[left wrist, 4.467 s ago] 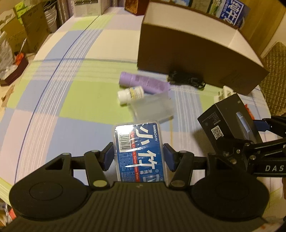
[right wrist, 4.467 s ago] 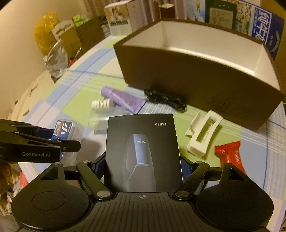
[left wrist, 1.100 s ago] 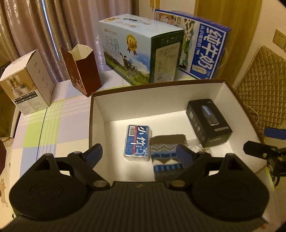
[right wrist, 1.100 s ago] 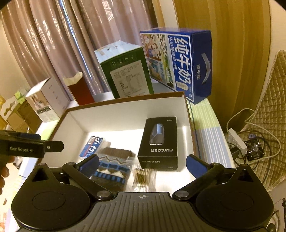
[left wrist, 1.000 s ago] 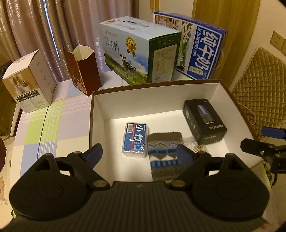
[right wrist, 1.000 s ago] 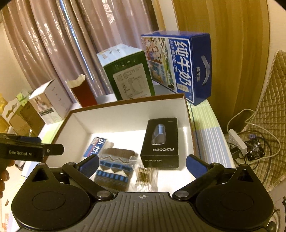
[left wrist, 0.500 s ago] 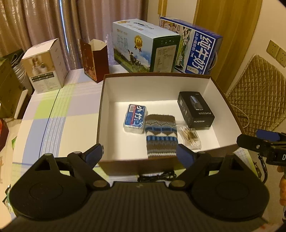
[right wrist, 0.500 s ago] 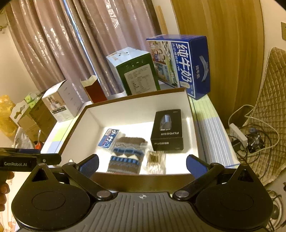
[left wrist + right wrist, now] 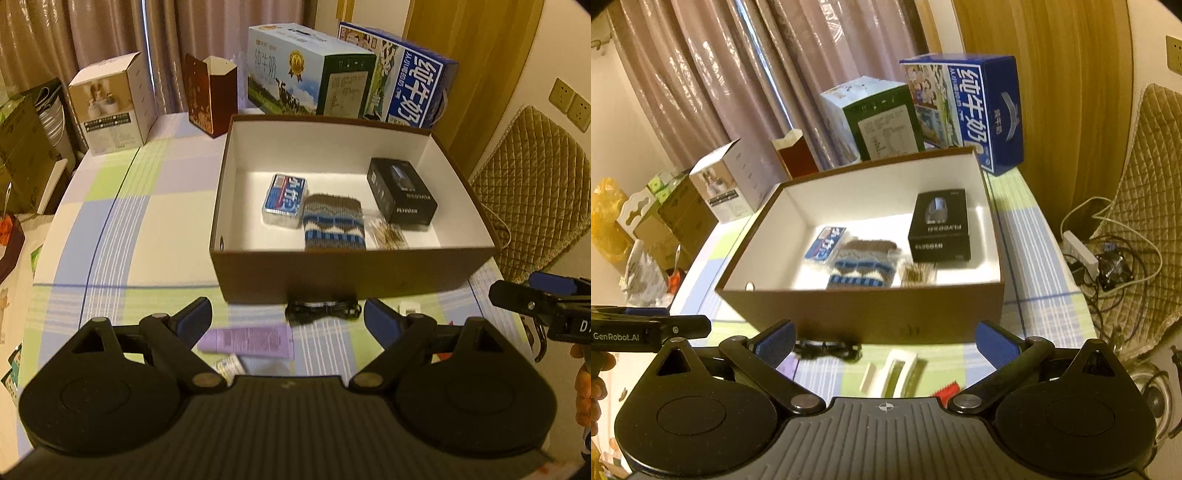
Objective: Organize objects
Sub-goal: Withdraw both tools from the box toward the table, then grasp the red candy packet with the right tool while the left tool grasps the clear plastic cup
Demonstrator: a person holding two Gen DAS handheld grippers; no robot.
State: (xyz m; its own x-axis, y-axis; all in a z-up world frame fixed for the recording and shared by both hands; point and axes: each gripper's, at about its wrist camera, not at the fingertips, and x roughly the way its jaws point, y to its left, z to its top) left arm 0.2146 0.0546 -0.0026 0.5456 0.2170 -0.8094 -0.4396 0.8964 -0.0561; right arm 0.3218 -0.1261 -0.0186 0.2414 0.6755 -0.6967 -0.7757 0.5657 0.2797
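Observation:
The brown box (image 9: 354, 275) with a white inside (image 9: 871, 310) holds a blue toothpick case (image 9: 284, 197), a knitted pouch (image 9: 334, 223), a black shaver box (image 9: 400, 192) and a clear bag of small sticks (image 9: 388, 234). On the checked cloth in front of it lie a black cable (image 9: 323, 310), a purple tube (image 9: 247, 339), a small white bottle (image 9: 229, 365), a white clip (image 9: 897, 373) and a red wrapper (image 9: 947, 389). My left gripper (image 9: 288, 321) is open and empty, in front of the box. My right gripper (image 9: 884, 341) is open and empty, also in front of it.
Two milk cartons (image 9: 310, 74) (image 9: 410, 88) stand behind the box. A dark red paper box (image 9: 210, 94) and a white carton (image 9: 110, 101) stand at the back left. A quilted chair (image 9: 532, 206) is to the right. Cables and a power strip (image 9: 1082, 251) lie on the floor.
Both grippers have pulled back toward me from over the box. The cable, tube, bottle, clip and wrapper in front of the box have come into view.

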